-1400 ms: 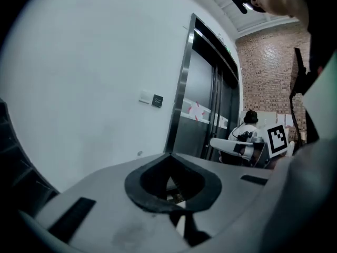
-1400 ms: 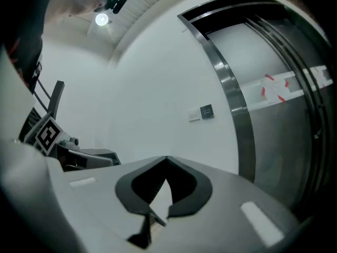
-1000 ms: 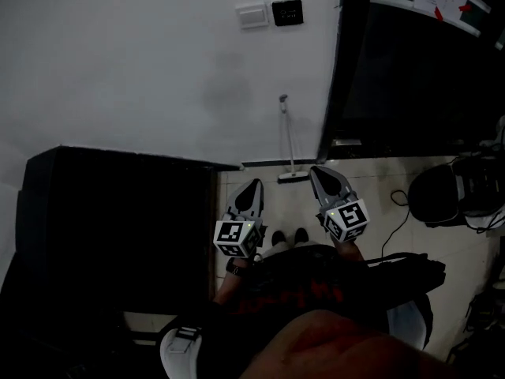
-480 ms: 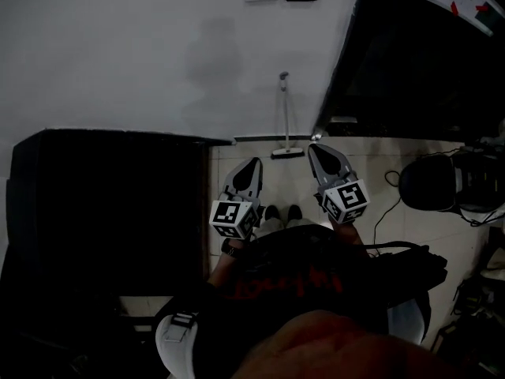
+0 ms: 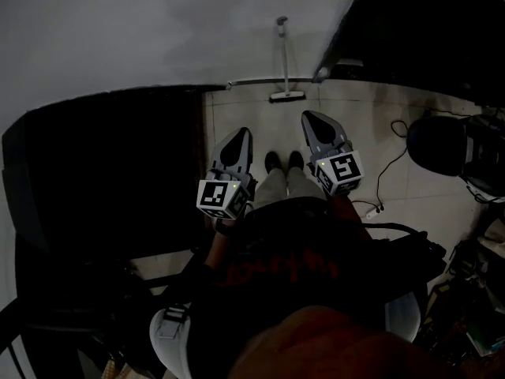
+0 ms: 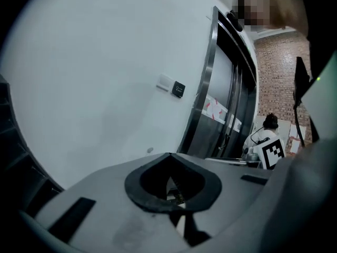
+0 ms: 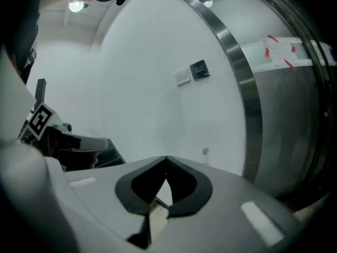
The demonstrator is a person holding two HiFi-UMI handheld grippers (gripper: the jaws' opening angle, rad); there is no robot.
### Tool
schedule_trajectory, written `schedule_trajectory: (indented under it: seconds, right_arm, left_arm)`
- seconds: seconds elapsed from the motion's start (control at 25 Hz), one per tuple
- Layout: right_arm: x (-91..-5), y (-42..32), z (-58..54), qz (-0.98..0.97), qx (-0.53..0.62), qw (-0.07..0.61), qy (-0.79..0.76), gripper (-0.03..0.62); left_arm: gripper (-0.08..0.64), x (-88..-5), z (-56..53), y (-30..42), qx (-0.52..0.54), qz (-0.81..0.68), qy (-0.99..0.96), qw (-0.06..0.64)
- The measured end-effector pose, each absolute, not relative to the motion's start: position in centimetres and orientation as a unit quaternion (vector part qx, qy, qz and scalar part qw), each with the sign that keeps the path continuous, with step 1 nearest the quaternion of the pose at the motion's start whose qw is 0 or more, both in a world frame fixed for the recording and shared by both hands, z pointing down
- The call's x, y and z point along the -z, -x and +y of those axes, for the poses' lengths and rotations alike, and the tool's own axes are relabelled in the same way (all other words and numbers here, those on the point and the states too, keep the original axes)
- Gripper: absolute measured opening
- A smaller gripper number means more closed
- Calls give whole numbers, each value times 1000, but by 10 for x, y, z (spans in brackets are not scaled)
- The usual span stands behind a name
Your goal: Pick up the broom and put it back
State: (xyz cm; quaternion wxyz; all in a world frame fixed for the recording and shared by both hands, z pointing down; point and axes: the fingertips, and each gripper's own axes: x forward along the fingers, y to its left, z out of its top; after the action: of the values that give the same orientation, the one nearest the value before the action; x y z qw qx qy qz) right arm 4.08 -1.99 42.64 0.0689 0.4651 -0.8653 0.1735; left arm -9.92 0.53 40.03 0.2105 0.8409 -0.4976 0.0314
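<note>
Broom (image 5: 283, 58) stands upright, handle leaning on the white wall (image 5: 118, 30), brush head down on the tiled floor (image 5: 355, 117), just beside the foot of the dark door frame (image 5: 341, 34), on its left. Nothing is holding it.

Left gripper (image 5: 239, 134): jaws pressed together at the tips, nothing between the pads, as its own view shows. Right gripper (image 5: 309, 118): the same, jaws closed tip to tip and empty. Both point toward the base of the door frame and the broom, well apart from the broom and touching nothing. The person's shoes (image 5: 284, 161) sit between the two grippers, toes aimed the same way. A big black cabinet (image 5: 102, 172) is further from the door frame, on the far side of the left gripper.

Progress, as a judgement: no grip on the broom, no contact. Either the pick-up hasn't started and the whole task is left (close in, spread a gripper, clamp the handle, lift, carry, set down), or the broom is already back at its spot by the door frame and the job is over. These views don't settle which. With the broom propped neatly upright and both grippers closed and held off it, done looks a bit more likely, but that's a guess.
</note>
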Motion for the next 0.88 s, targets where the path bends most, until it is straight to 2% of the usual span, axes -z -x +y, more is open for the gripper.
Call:
schedule_trajectory:
  seconds: [0.16, 0.24, 0.48, 0.88]
  right_arm:
    - [-461, -42, -27, -852, -199, 66, -479, 3]
    - [-487, -46, -32, -847, -215, 71, -480, 52]
    - [-582, -54, -54, -832, -250, 108, -483, 105]
    - [-734, -43, -144, -823, -232, 186, -485, 109]
  left_arm:
    - [5, -429, 8, 97, -60, -488, -838, 238]
    - [5, -443, 5, 92, -71, -484, -836, 248]
    - [5, -492, 3, 87, -108, -477, -823, 288]
    - [6, -568, 8, 87, -139, -472, -800, 344]
